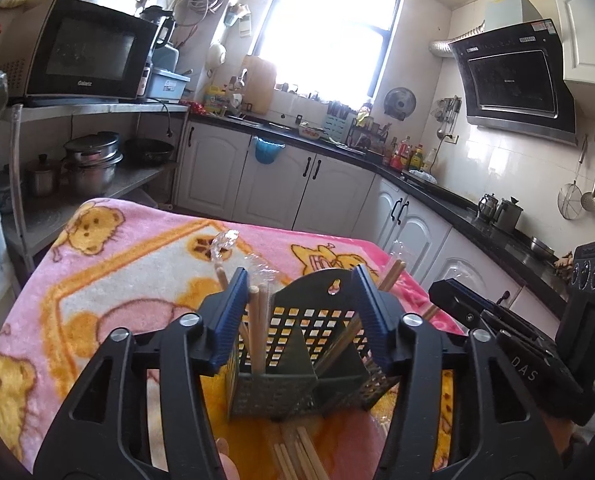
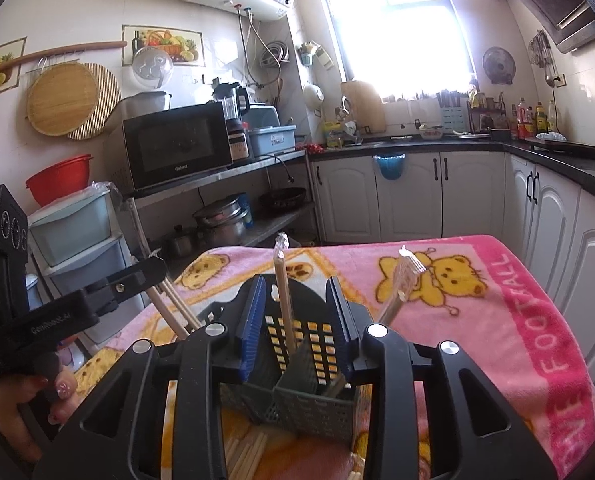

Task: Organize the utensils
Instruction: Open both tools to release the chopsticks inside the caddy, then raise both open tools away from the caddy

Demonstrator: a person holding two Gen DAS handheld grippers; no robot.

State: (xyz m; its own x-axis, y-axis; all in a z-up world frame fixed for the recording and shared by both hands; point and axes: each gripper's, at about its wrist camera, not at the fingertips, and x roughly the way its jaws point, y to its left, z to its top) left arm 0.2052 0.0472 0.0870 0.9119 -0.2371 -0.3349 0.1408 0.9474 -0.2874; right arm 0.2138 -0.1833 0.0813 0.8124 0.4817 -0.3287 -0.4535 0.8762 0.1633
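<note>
I am counting one holder (image 1: 297, 344), two grippers, and several chopsticks that I cannot total exactly. The holder is a dark green plastic caddy with a grid of square holes, a taller back panel with a keyhole slot, and inner dividers making compartments. It is standing upright on the pink bear-print blanket (image 1: 109, 280) covering the surface.

I am seeing the left gripper (image 1: 301, 312) with its blue-padded jaws released, standing to either side of the holder without pressing on it. The right gripper (image 2: 297, 320) is likewise showing jaws apart, framing the holder with nothing clamped.

Chopsticks (image 1: 259, 320) are leaning in the left compartment; others are slanting out on the right side. In the right wrist view one plastic-wrapped chopstick (image 2: 283, 292) is standing nearly upright and another wrapped one (image 2: 397, 292) is tilting rightward. Loose chopsticks (image 1: 297, 456) are lying on the blanket just before the holder, cut off by the frame edge and partly hidden by the gripper bodies, so their number is unclear.
</note>
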